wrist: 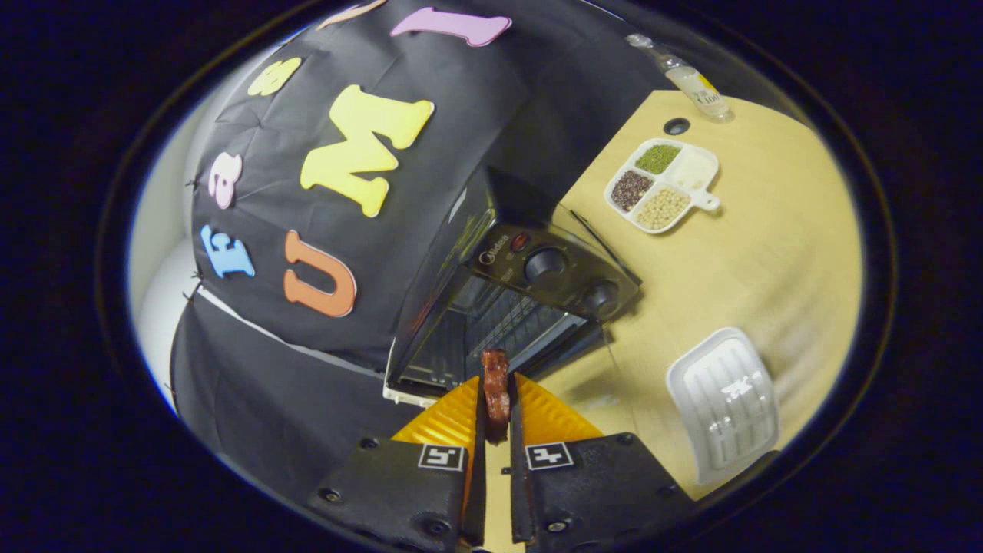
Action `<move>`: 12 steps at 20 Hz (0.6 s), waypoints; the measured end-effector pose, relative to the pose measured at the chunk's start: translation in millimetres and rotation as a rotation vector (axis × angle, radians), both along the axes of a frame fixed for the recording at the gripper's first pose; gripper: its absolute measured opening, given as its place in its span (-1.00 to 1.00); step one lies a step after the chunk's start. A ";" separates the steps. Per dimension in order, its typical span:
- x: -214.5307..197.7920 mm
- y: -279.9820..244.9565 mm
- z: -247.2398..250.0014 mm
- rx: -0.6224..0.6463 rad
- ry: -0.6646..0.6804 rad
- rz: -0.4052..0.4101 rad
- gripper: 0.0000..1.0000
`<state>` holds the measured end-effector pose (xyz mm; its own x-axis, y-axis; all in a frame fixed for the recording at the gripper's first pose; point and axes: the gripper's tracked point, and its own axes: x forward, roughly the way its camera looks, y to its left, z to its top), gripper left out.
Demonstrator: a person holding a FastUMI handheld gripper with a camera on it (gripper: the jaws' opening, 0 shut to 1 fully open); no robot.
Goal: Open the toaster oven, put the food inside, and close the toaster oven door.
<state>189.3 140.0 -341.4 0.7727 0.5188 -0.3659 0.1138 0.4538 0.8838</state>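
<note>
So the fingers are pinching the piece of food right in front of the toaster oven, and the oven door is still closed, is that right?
Not quite. The gripper view shows the toaster oven with its door already open, the wire rack inside exposed. The rest holds: the gripper has both fingers pressed on the piece of food, held just in front of the oven's opening.

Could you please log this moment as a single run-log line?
tool: shut on food | oven: door open, just ahead | tray: beside tool, on table | step: insert food
</note>
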 end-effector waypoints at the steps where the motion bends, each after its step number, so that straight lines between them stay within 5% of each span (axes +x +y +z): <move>1: 11.9 9.4 -3.1 0.012 -0.006 -0.034 -0.68; 8: 83.7 53.9 -25.8 0.090 0.009 -0.318 -0.69; 12: 107.1 82.1 -42.5 0.092 0.049 -0.379 -0.68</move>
<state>296.4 222.1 -383.9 0.8987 0.2326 -0.3719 0.3007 0.2907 0.9083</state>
